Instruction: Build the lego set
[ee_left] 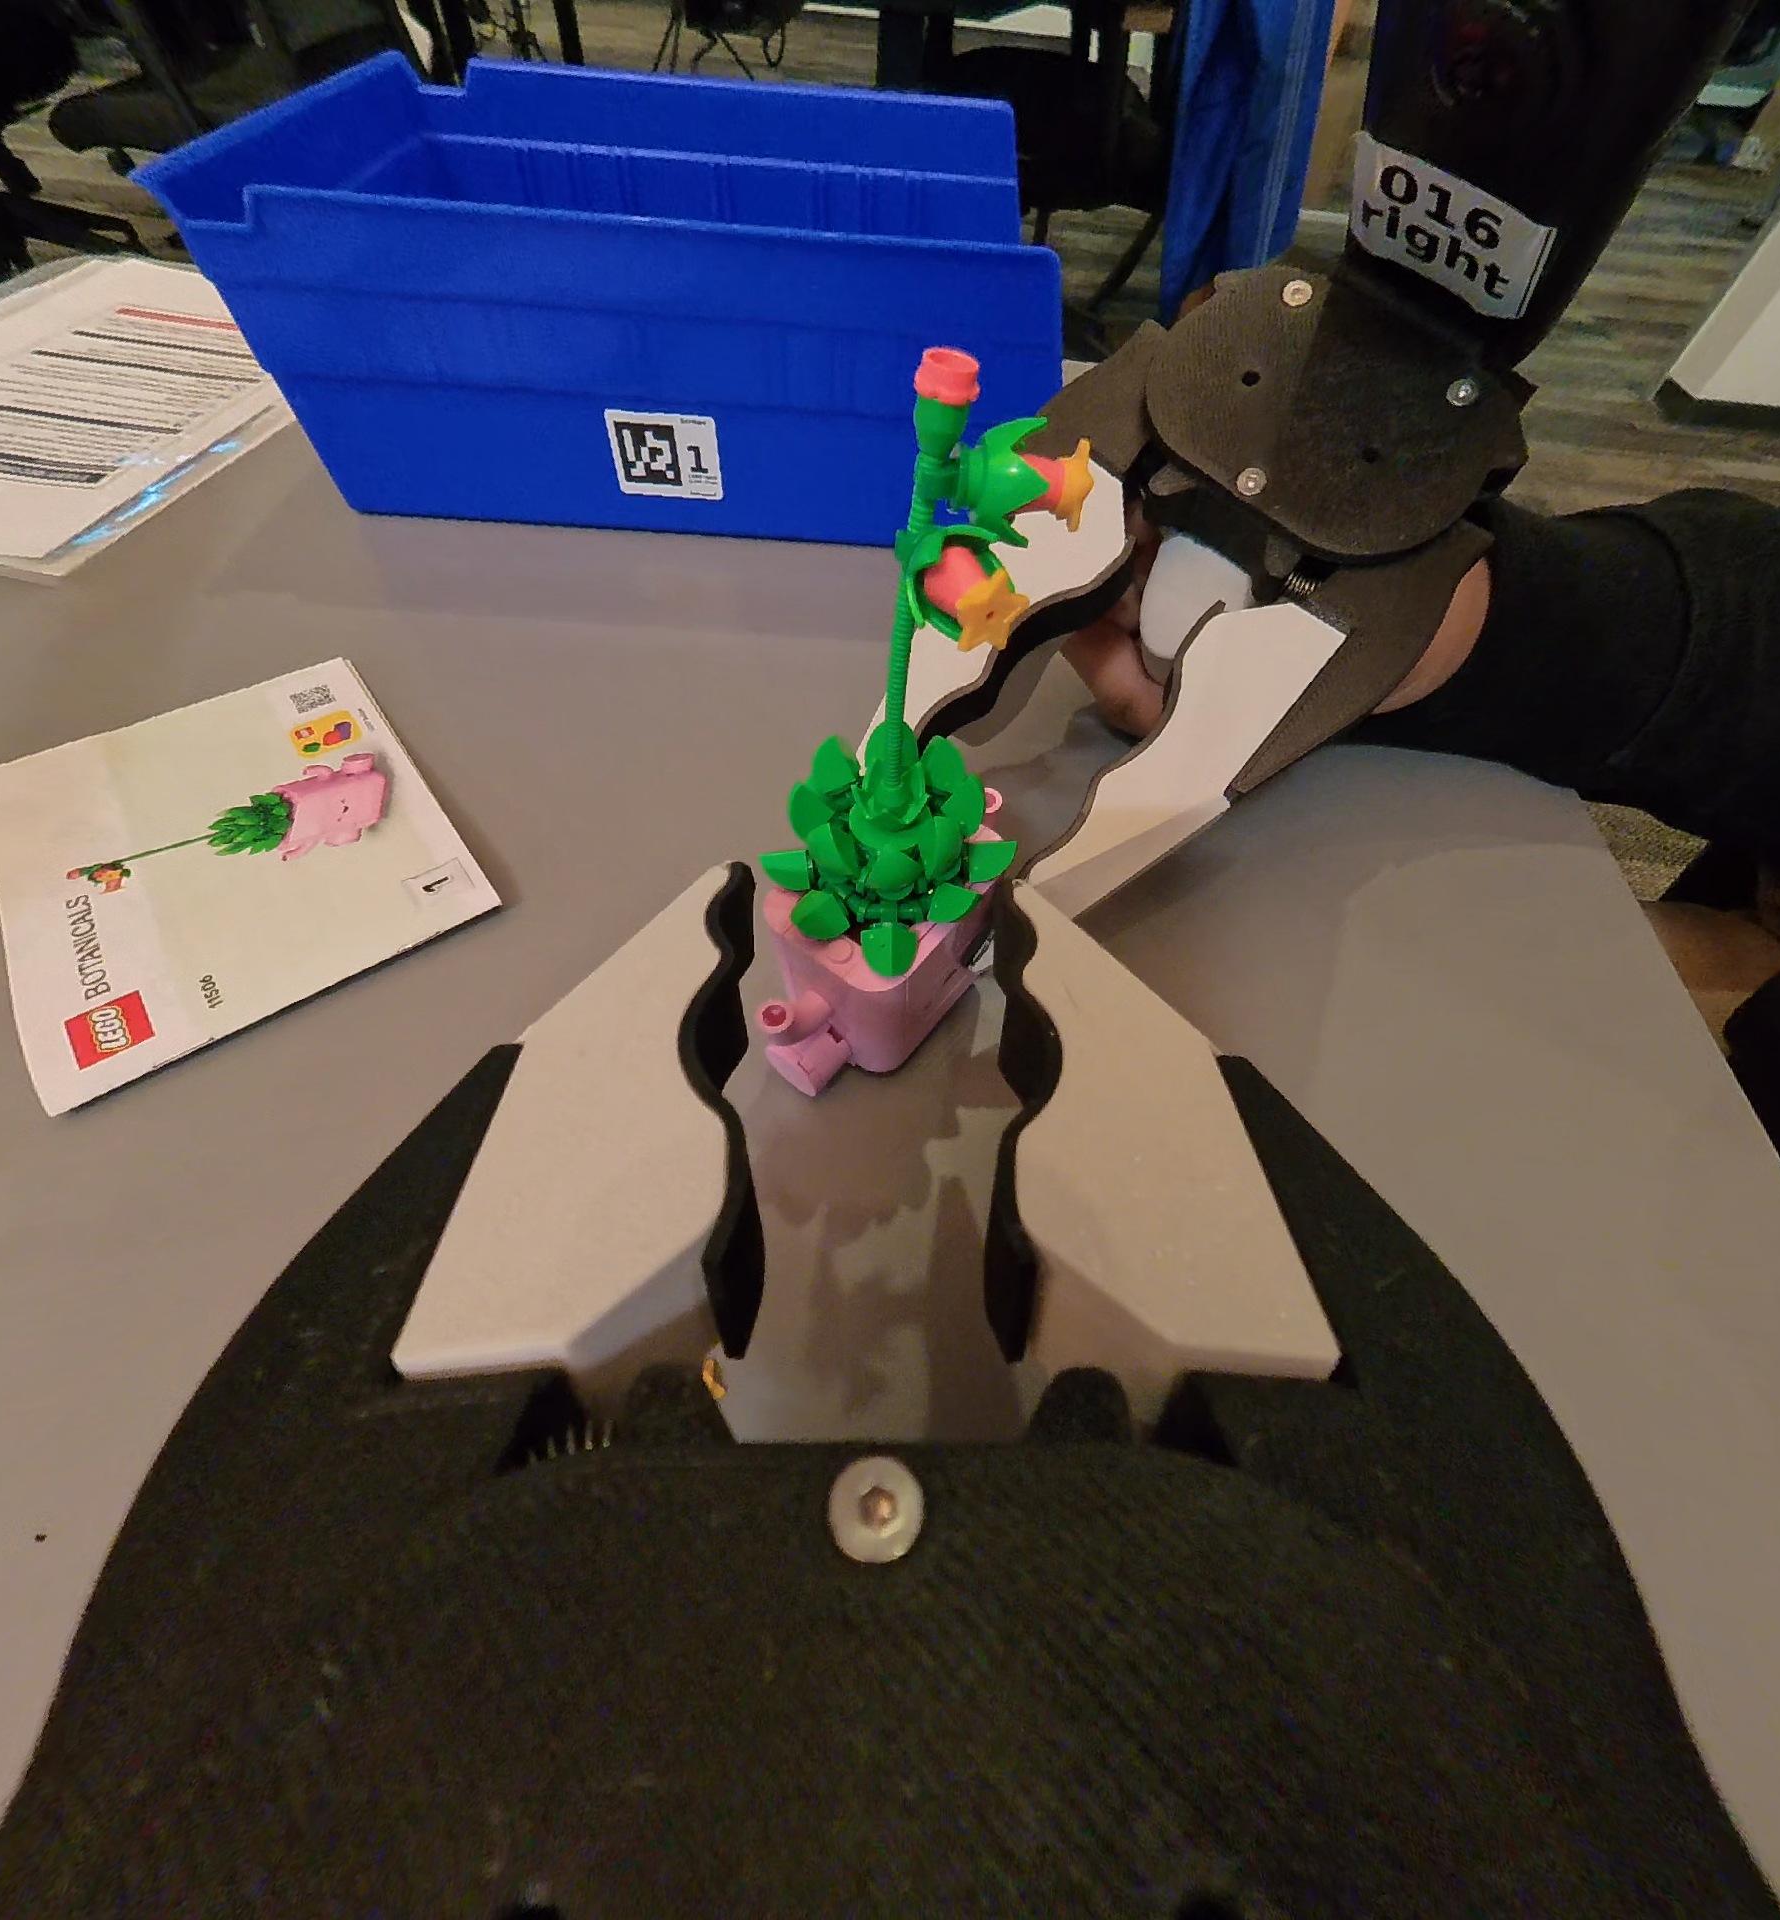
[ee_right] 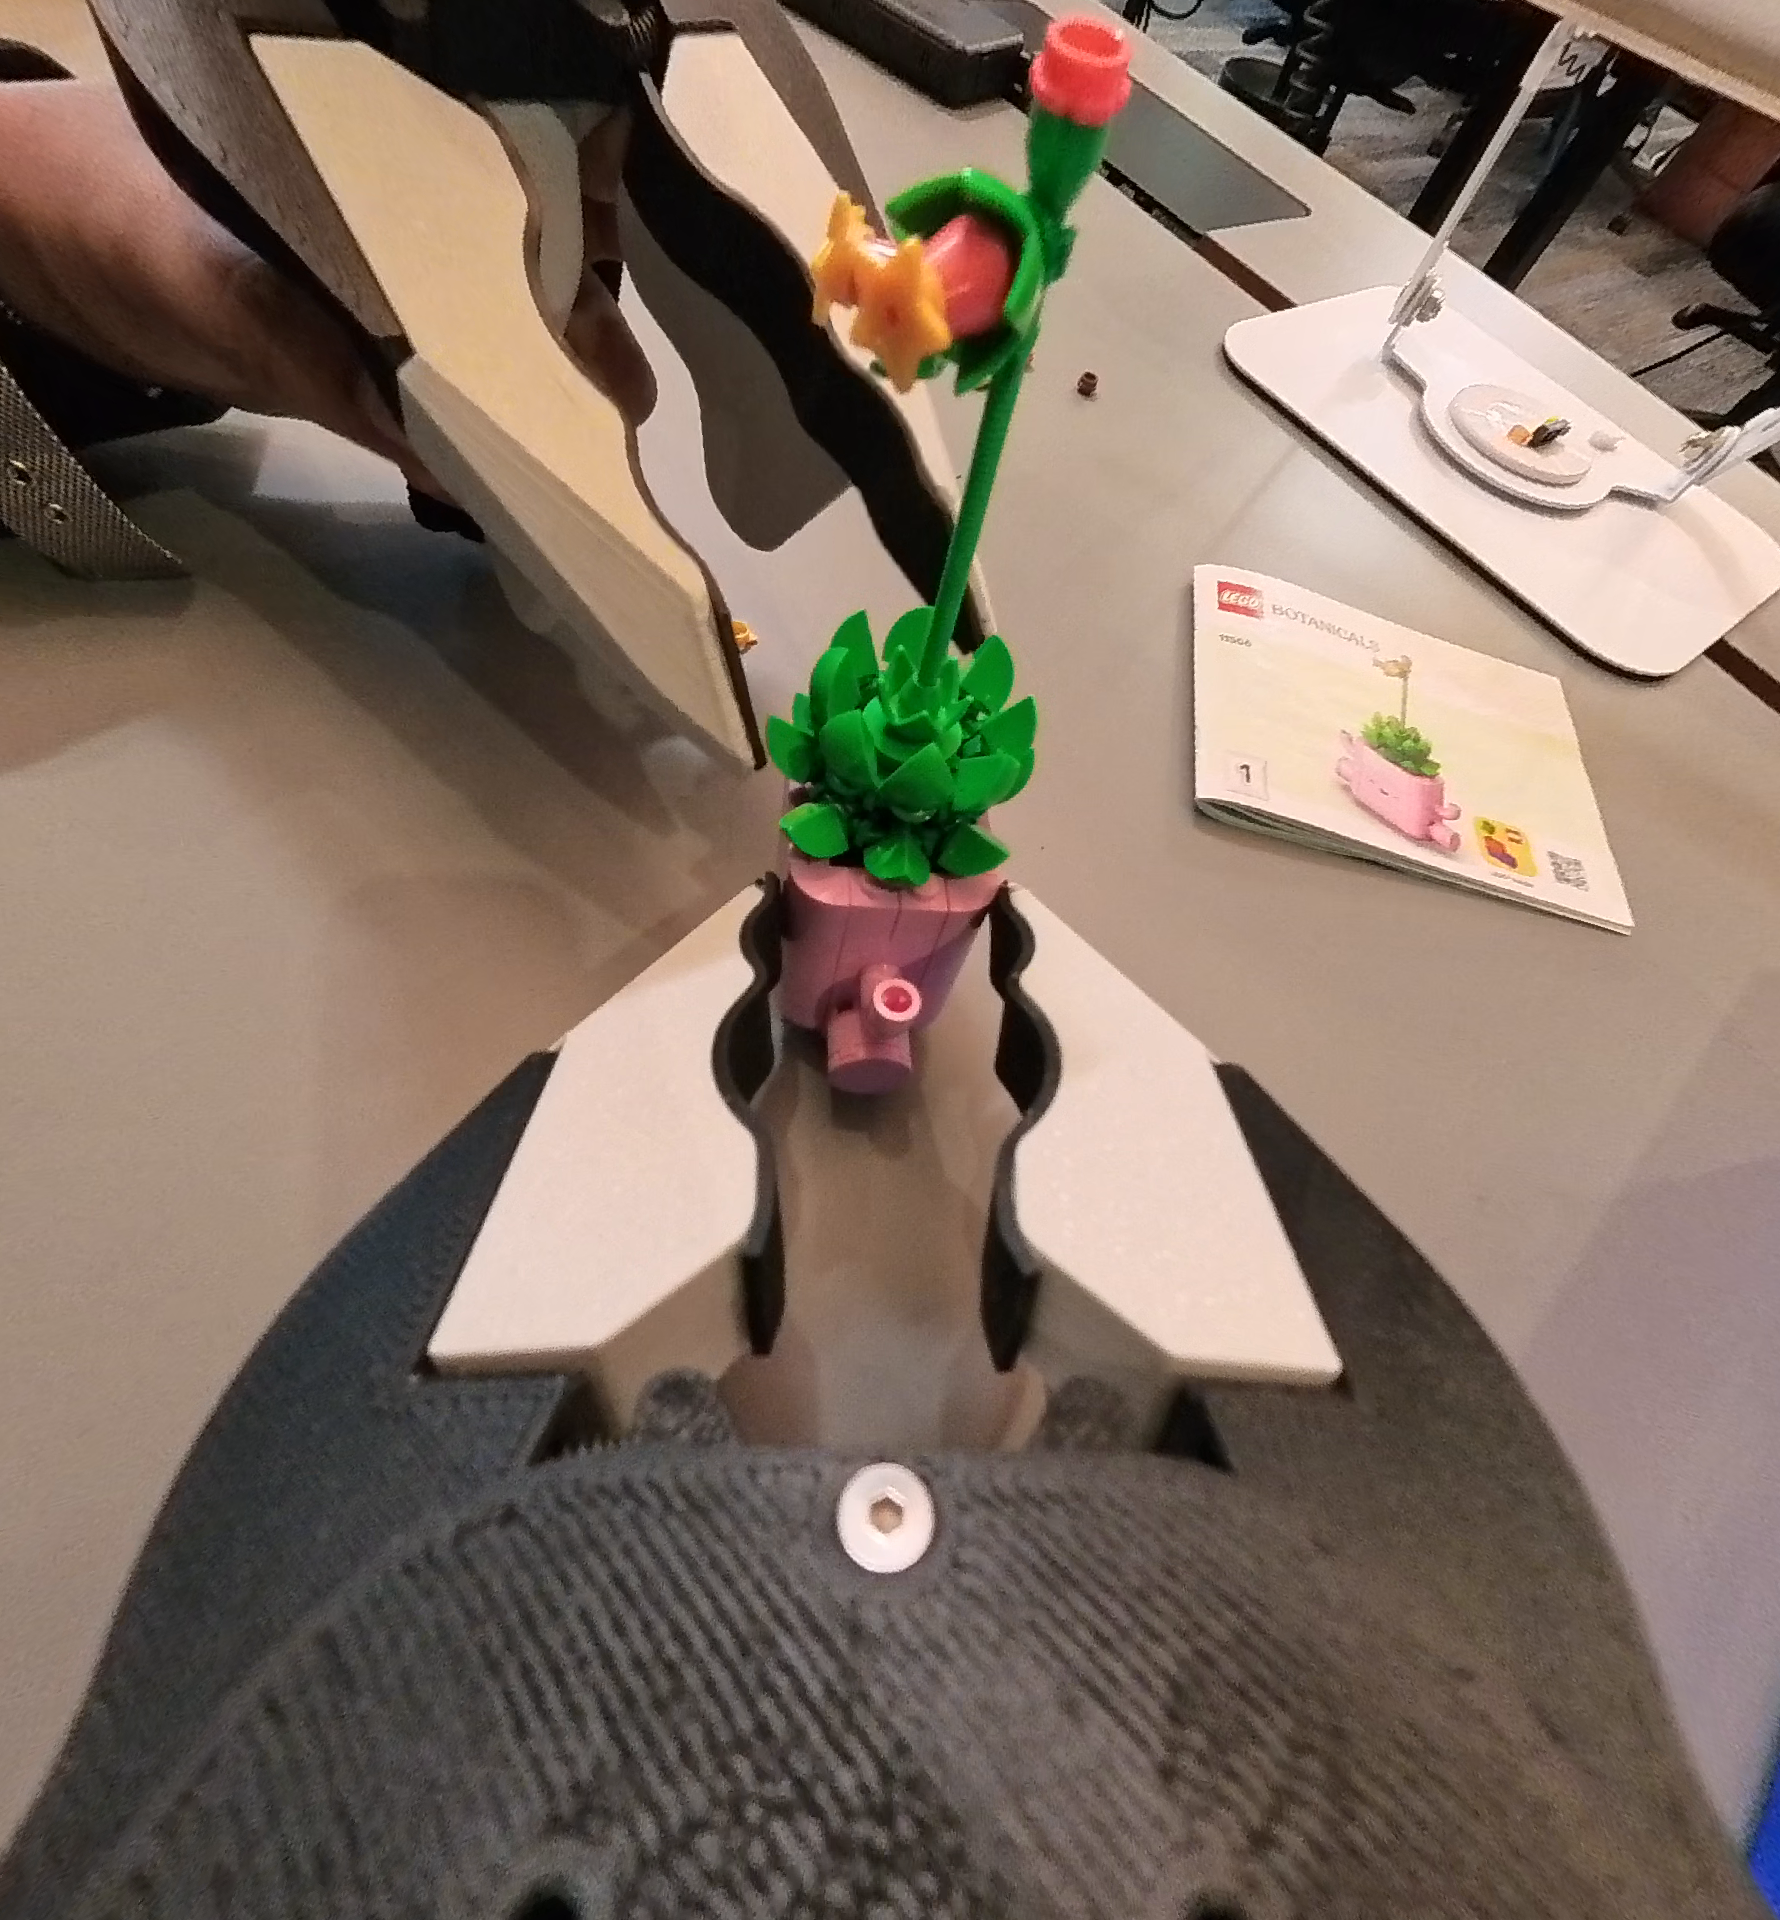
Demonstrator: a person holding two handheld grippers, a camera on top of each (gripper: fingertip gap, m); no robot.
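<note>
Plant [ee_left: 881, 904] stands on table [ee_left: 346, 1247], its pink pot between both grippers' tips. Left gripper [ee_left: 870, 904] and right gripper [ee_right: 881, 914] spread — contact unclear. Risk: uneven squeeze tips the pot — tall stem [ee_right: 979, 499] top-heavy.

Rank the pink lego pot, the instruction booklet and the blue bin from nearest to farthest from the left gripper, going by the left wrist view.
1. Pink lego pot: between the left gripper fingertips, dead ahead.
2. Instruction booklet: flat on the table, off to the left.
3. Blue bin: at the table's far side, behind the plant.
</note>
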